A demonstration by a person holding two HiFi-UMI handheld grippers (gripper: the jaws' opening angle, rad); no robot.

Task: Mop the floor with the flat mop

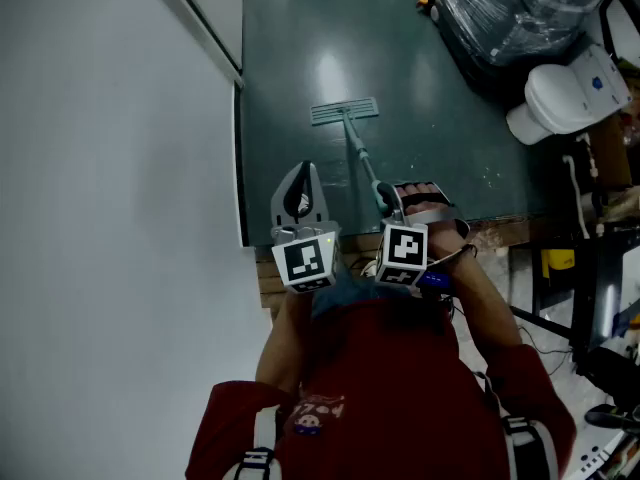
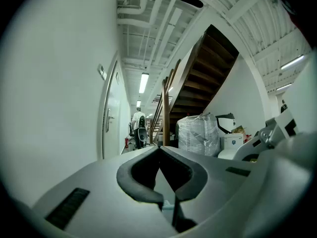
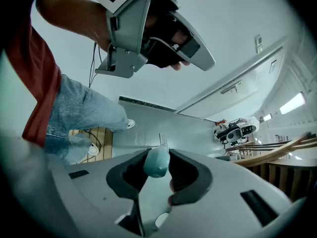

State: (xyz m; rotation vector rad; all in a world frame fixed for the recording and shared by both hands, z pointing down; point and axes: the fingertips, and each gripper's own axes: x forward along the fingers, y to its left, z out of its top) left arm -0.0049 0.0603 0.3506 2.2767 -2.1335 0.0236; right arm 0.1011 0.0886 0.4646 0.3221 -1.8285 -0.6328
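Observation:
The flat mop lies with its pale head [image 1: 344, 112] flat on the dark green floor [image 1: 420, 138]. Its thin handle [image 1: 360, 153] runs back toward me. My right gripper [image 1: 385, 200] is shut on the handle's upper part. In the right gripper view the handle's teal end [image 3: 157, 161] sits between the jaws of the right gripper [image 3: 158, 155], and the mop head [image 3: 163, 139] shows small beyond it. My left gripper [image 1: 302, 173] hangs left of the handle, apart from it, shut with nothing in it. The left gripper [image 2: 159, 150] faces down a corridor.
A white wall [image 1: 110, 168] and a door [image 1: 215, 8] run along the left. A white toilet [image 1: 565, 93] and a plastic-wrapped load [image 1: 520, 8] stand at the right. Wooden boards [image 1: 500, 233] and cables lie by my feet. Far down the corridor are a staircase [image 2: 198, 83] and a person [image 2: 137, 120].

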